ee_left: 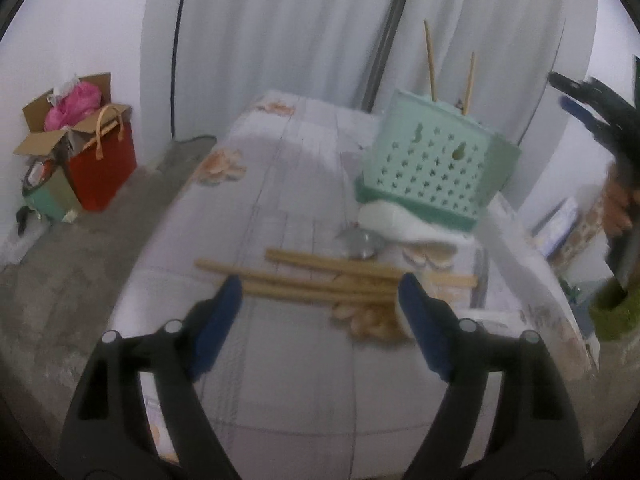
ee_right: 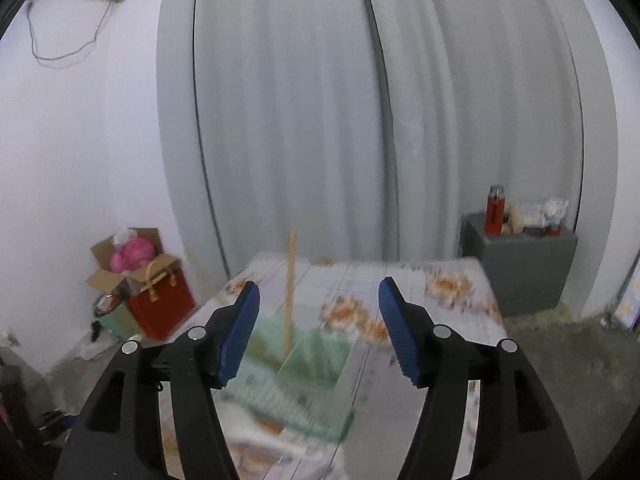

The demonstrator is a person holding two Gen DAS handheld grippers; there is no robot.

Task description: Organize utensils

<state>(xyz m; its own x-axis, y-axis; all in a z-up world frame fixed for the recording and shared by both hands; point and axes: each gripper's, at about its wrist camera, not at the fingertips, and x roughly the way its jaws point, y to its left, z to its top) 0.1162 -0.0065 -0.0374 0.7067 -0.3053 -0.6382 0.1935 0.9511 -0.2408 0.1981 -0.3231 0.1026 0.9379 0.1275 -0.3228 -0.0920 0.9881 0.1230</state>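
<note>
Several wooden chopsticks (ee_left: 320,278) lie crosswise on the flowered tablecloth (ee_left: 280,184). My left gripper (ee_left: 320,294) hovers just in front of them, open, with nothing between its fingers. Behind stands a mint-green perforated holder (ee_left: 436,164) with two chopsticks (ee_left: 431,64) upright in it. My right gripper (ee_right: 319,300) is open above the blurred holder (ee_right: 296,364). One chopstick (ee_right: 291,292) stands in the holder between the fingers, and neither pad touches it. The right gripper (ee_left: 580,96) also shows at the left wrist view's right edge.
A white cloth (ee_left: 404,226) lies under the holder, and a small metal item (ee_left: 362,246) lies beside it. On the floor at the left are a red bag (ee_left: 104,168) and a cardboard box (ee_left: 60,120). A grey cabinet (ee_right: 528,268) carries a red flask (ee_right: 495,210). Curtains hang behind the table.
</note>
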